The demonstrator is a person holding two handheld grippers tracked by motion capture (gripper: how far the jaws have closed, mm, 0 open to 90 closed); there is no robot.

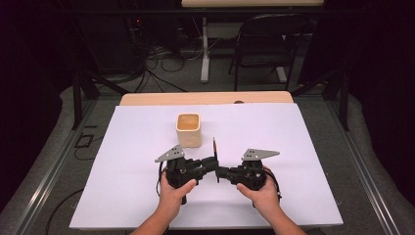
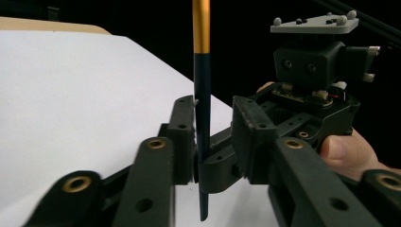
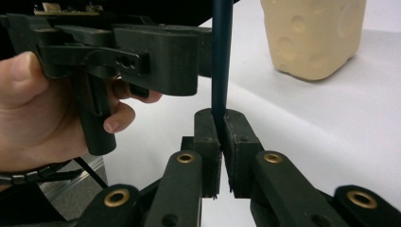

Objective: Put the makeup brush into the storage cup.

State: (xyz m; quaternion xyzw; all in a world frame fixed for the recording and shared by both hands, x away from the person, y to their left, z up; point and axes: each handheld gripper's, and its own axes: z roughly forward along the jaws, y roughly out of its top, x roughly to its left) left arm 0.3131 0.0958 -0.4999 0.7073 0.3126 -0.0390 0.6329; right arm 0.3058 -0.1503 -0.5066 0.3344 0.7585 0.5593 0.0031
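While the white sheet [image 1: 274, 196] carries little but the cream cup [image 1: 189, 130] toward the back, the work sits at mid-table: a handover of the dark pen [image 2: 202, 118], upright between both tools. Right gripper [image 3: 220, 137] is clenched on its lower shaft. Left gripper [image 2: 213, 125] jaws stand apart around it, one pad beside the shaft, the other clear, so released. Looks like transfer to the right is done. Next: back the left off sideways without knocking the pen. Both hands low, grippers level, nose to nose.
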